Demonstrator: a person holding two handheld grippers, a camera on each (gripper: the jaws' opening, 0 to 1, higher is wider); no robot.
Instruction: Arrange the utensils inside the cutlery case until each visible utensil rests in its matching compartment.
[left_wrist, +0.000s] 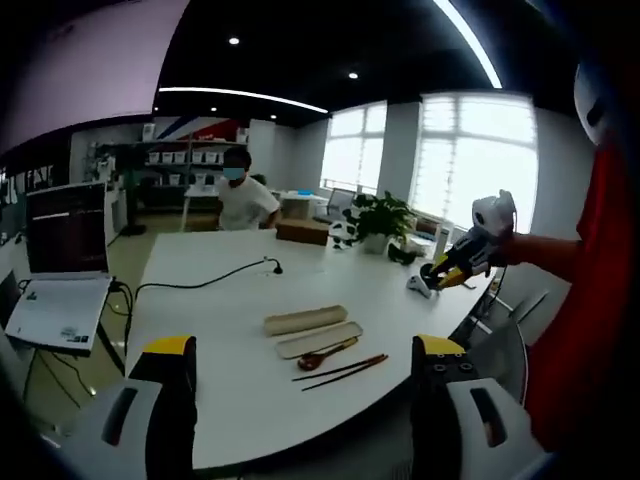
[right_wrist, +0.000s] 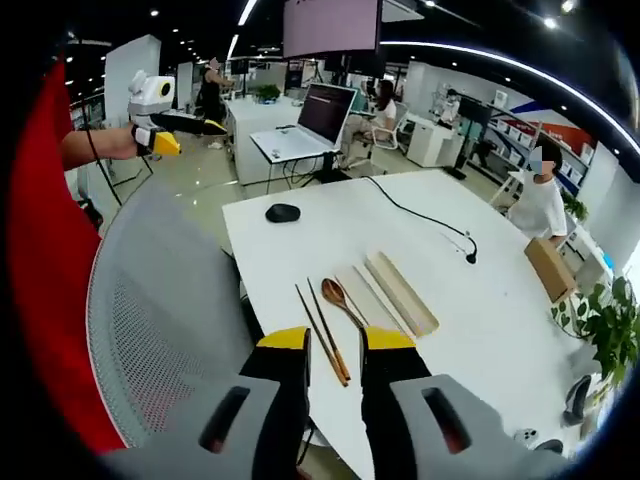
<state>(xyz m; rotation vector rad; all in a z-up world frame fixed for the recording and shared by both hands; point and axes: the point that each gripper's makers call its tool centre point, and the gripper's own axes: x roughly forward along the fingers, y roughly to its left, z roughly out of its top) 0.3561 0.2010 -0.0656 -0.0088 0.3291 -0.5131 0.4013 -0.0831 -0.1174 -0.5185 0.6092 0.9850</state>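
On the white table (left_wrist: 220, 290) lie a beige cutlery case part (left_wrist: 305, 320) and a flatter tray part (left_wrist: 318, 340) side by side. Beside them rest a wooden spoon (left_wrist: 325, 355) and a pair of dark chopsticks (left_wrist: 340, 370). My left gripper (left_wrist: 305, 348) hangs short of the table's near edge, its jaws wide apart and empty. The right gripper view shows the case part (right_wrist: 400, 293), tray part (right_wrist: 362, 290), spoon (right_wrist: 335, 295) and chopsticks (right_wrist: 322, 320) just beyond my right gripper (right_wrist: 335, 342). Its jaws stand a narrow gap apart with nothing between them.
A grey mesh chair (right_wrist: 160, 320) stands between me and the table. A black mouse (right_wrist: 283, 212), a black cable (right_wrist: 425, 218), a cardboard box (right_wrist: 550, 268) and potted plants (left_wrist: 380, 215) sit on the table. A laptop (left_wrist: 60, 300) rests on a side desk. A person (left_wrist: 245, 195) sits at the far side.
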